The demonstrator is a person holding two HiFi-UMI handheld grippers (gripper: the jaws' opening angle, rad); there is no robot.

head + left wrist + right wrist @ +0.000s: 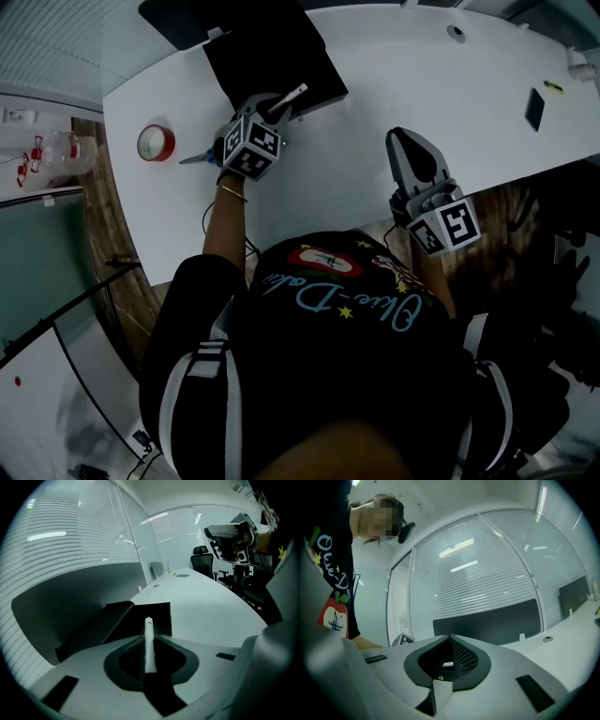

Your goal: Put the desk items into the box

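- The left gripper is clamped on a white pen. In the left gripper view the two jaws press against the pen's sides with the gripper angled downward.
- In that view the pen runs straight out along the jaws. Its dark end sits back in the throat, and its white end pokes out past the tips.
- The pen's free end hangs over the near edge of the black box, which lies open on the white table. In the left gripper view the end shows against the box's dark inside, and I cannot tell whether it touches.
- The right gripper is at the table's near edge, well to the right of the box, and touches nothing.
- In the right gripper view the jaws of that gripper are closed together, tips meeting, with nothing between them.
- A red roll of tape lies on the table left of the left gripper, apart from it.
- A small black item lies far to the right on the table, well away from both grippers.
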